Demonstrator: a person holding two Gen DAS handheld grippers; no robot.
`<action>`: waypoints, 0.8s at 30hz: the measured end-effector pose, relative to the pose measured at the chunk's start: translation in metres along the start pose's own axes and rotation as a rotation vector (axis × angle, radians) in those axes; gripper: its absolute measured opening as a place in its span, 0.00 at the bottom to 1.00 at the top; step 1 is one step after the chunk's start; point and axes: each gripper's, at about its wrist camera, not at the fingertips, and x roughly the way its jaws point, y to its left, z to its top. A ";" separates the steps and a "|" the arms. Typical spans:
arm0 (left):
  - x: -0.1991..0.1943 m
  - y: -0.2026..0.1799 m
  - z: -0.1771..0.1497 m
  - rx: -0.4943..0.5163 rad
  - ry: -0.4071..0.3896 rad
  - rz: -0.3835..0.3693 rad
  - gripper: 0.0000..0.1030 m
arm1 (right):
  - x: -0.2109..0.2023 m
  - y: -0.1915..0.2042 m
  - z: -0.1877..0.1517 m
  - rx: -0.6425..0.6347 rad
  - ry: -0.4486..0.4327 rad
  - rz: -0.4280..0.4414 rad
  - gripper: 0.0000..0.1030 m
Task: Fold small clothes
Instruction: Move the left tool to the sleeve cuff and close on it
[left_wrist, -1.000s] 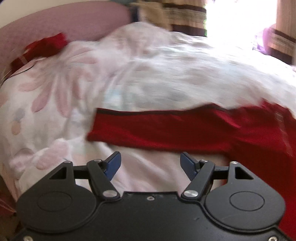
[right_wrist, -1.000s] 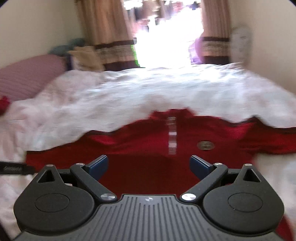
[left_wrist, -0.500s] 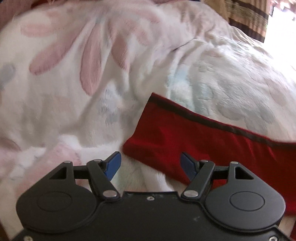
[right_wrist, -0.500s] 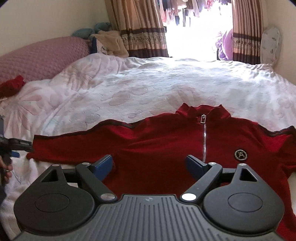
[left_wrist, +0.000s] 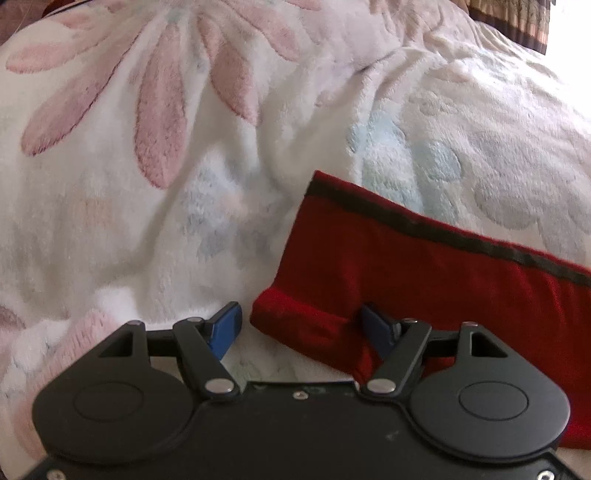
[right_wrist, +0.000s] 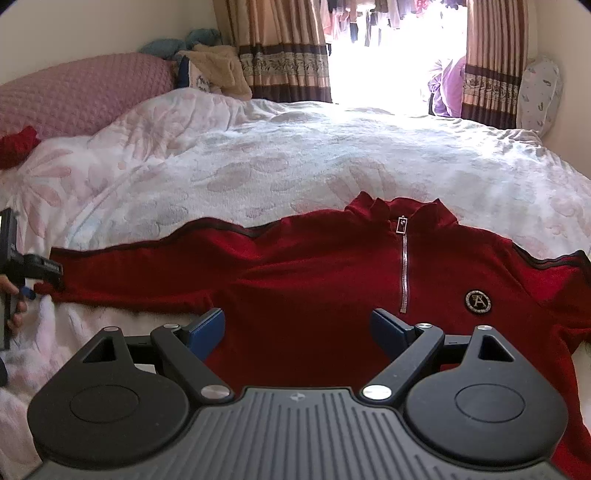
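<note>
A red top (right_wrist: 314, 280) lies spread flat, front up, on a bed covered by a white blanket (right_wrist: 295, 162) with pale pink and blue flowers. Its collar points toward the far curtains (right_wrist: 280, 48), a short silver zip (right_wrist: 405, 273) runs down from the neck, and a round dark badge (right_wrist: 478, 302) sits on the chest to the zip's right. Both sleeves stretch out sideways, each edged with a dark stripe.

The left gripper (left_wrist: 299, 323) is at the cuff (left_wrist: 306, 314) of the sleeve (left_wrist: 424, 273) that reaches out to the left. Its blue fingers (left_wrist: 227, 325) stand wide apart and hold nothing; the cuff's corner lies between them, and the right finger rests against the red cloth. In the right wrist view this gripper (right_wrist: 26, 284) shows at the far left edge, with a hand (right_wrist: 13, 306) around its handle.

The right gripper (right_wrist: 297, 328) hovers over the lower body of the top, its fingers (right_wrist: 207, 326) also wide apart and empty, with red cloth beneath them.

A pink quilted pillow (right_wrist: 74, 99) lies at the bed's far left, with a second red garment (right_wrist: 16, 146) just beside it.
</note>
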 end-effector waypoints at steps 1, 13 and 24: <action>0.001 0.005 0.001 -0.036 -0.002 -0.022 0.70 | 0.001 0.002 0.000 -0.008 0.004 -0.005 1.00; -0.007 0.004 -0.003 -0.034 -0.034 -0.139 0.10 | -0.001 0.009 -0.001 -0.021 0.012 0.005 1.00; -0.032 -0.009 -0.001 0.057 -0.130 -0.115 0.09 | -0.015 -0.008 0.010 -0.036 -0.030 -0.039 1.00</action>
